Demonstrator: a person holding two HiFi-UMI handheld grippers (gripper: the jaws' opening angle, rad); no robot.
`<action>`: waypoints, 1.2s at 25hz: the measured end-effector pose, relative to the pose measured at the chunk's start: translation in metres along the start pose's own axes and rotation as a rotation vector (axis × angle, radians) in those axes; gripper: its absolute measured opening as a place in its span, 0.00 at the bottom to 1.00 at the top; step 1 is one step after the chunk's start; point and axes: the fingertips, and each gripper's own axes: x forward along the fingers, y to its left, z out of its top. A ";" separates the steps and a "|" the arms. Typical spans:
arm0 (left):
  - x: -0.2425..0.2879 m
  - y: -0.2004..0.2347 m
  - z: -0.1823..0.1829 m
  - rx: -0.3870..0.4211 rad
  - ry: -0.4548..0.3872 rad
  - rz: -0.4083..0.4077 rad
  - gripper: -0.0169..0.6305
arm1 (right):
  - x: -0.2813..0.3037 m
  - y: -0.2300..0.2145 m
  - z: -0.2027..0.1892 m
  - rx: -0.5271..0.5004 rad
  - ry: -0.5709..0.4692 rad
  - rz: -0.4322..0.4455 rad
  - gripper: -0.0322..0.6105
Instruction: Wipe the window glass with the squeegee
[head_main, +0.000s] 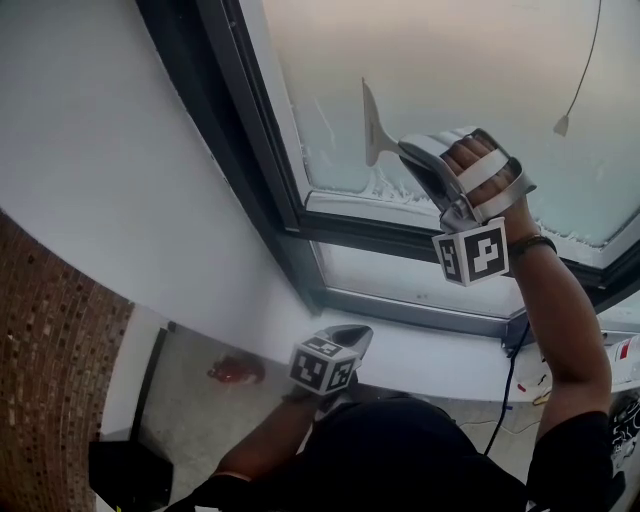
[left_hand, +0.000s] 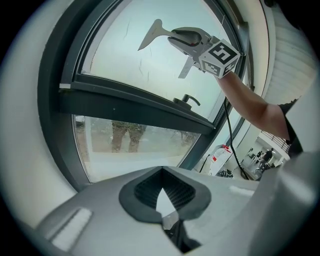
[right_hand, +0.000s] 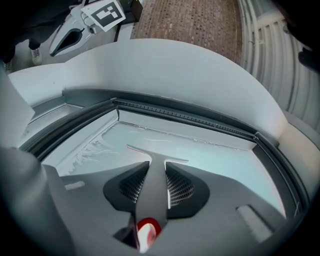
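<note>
Window glass (head_main: 470, 60): upper pane, pale and misted, with a lower pane under it
Frame (head_main: 240, 140): dark, set into a white wall (head_main: 110, 150)
Right gripper (head_main: 408, 150): raised to the upper pane, fingers pinching the squeegee's handle
Left gripper (head_main: 352, 340): held low, well apart from the glass, fingers pressed together with nothing between them
Squeegee (head_main: 373, 125): grey, handle clamped in the right fingers, blade at the pane near its lower left corner
Suds (head_main: 385, 188): white streaks along the pane's lower and left edges, just beside the blade
</note>
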 end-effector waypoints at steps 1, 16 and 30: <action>0.002 -0.002 0.000 0.003 0.004 -0.003 0.03 | -0.003 0.000 -0.003 0.001 0.005 0.000 0.25; 0.022 -0.029 0.004 0.041 0.022 -0.047 0.03 | -0.056 -0.004 -0.051 -0.005 0.089 -0.003 0.25; 0.041 -0.059 0.006 0.088 0.045 -0.097 0.03 | -0.113 -0.001 -0.101 -0.013 0.187 0.010 0.25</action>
